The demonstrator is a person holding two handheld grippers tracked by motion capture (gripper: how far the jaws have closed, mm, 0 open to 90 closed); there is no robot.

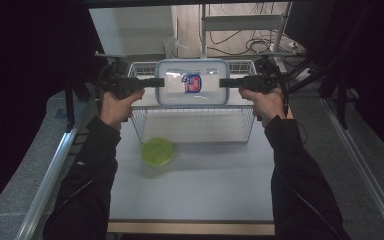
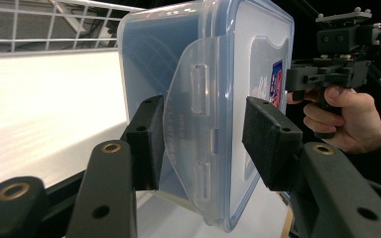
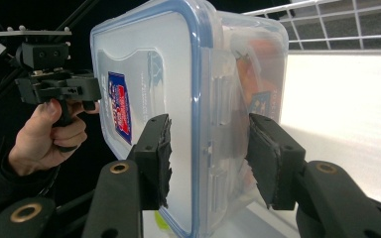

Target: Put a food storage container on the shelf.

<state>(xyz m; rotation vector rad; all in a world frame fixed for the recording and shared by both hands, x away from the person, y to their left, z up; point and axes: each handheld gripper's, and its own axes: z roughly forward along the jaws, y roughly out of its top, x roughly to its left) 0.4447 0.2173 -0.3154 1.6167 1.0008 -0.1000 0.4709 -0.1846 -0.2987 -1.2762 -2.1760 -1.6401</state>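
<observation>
- The clear plastic container [image 1: 192, 82], fitted with a blue-rimmed lid, is held in the air above the white wire basket [image 1: 192, 125], between the two grippers.
- The left gripper [image 1: 156, 82] grips the container's left end. In the left gripper view its two black pads [image 2: 149, 141] stand either side of the side clip flap [image 2: 193, 124], one against the base and one against the lid, clamped on the container.
- The right gripper [image 1: 225, 82] grips the opposite end. In the right gripper view its pads [image 3: 156, 156] press the lid face and the base wall, clamped on the same container.
- The container lies level in the high view, lid up, with a red-and-blue label [image 1: 192, 82] on the lid.
- In the right gripper view something orange shows through the clear wall; what it is cannot be told through the plastic.
- Each hand holds its gripper by a pistol-type handle: the left hand [image 1: 115, 107] at the left of the basket, the right hand [image 1: 265, 102] at the right.
- A green round lid [image 1: 157, 151] lies on the white table top [image 1: 195, 190], just in front of the basket's near wall and well apart from the container.
- The basket stands at the far part of the table, its wire wall visible behind the container in both gripper views.
</observation>
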